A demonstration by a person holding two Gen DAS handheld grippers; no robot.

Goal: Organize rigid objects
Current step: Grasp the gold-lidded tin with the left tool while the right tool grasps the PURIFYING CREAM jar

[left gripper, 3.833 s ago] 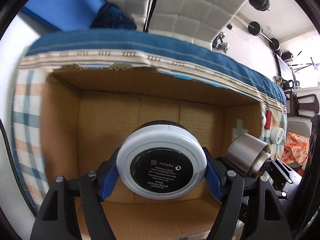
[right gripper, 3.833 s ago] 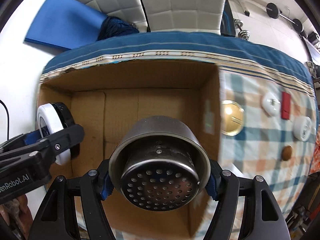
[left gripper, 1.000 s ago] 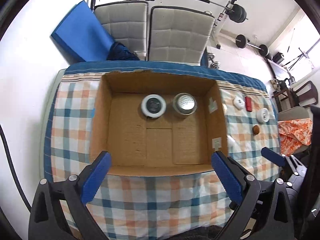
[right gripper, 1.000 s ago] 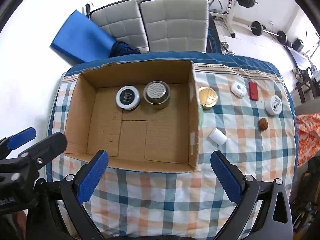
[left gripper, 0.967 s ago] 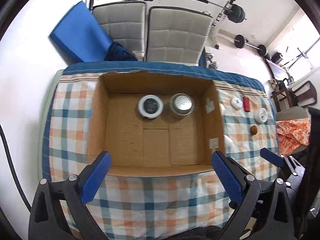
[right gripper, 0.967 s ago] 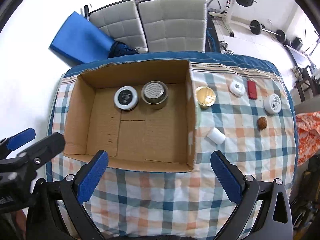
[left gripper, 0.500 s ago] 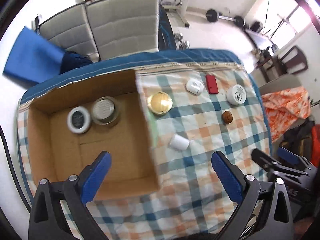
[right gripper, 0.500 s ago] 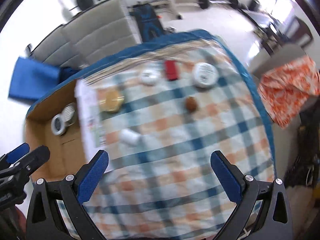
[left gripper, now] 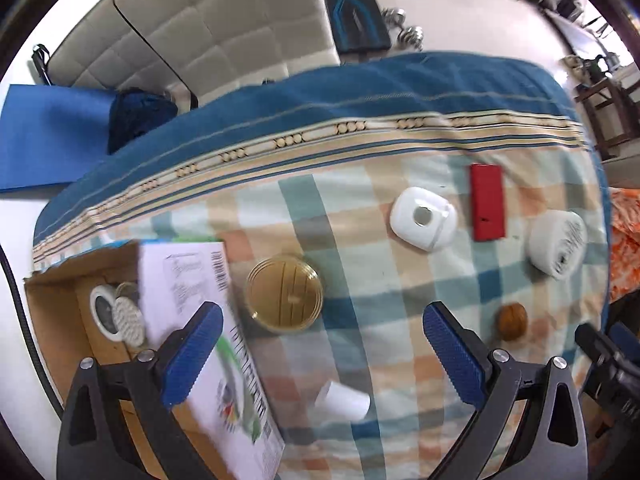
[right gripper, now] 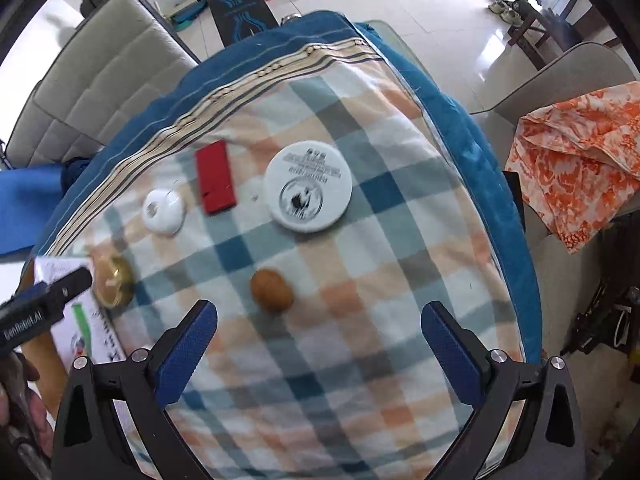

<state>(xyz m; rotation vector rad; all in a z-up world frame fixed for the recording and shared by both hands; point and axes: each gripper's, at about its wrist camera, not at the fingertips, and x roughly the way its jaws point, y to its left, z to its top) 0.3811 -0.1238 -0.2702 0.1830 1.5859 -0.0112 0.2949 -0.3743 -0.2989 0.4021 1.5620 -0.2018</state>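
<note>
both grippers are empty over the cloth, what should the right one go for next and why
Probably lower the right gripper onto the brown nut-like object. Its jaws stand wide open and empty, and that object lies loose on the checked cloth just ahead of the fingertips, nearer than the white round tin or red block. The left gripper is open over the gold lid.
</note>
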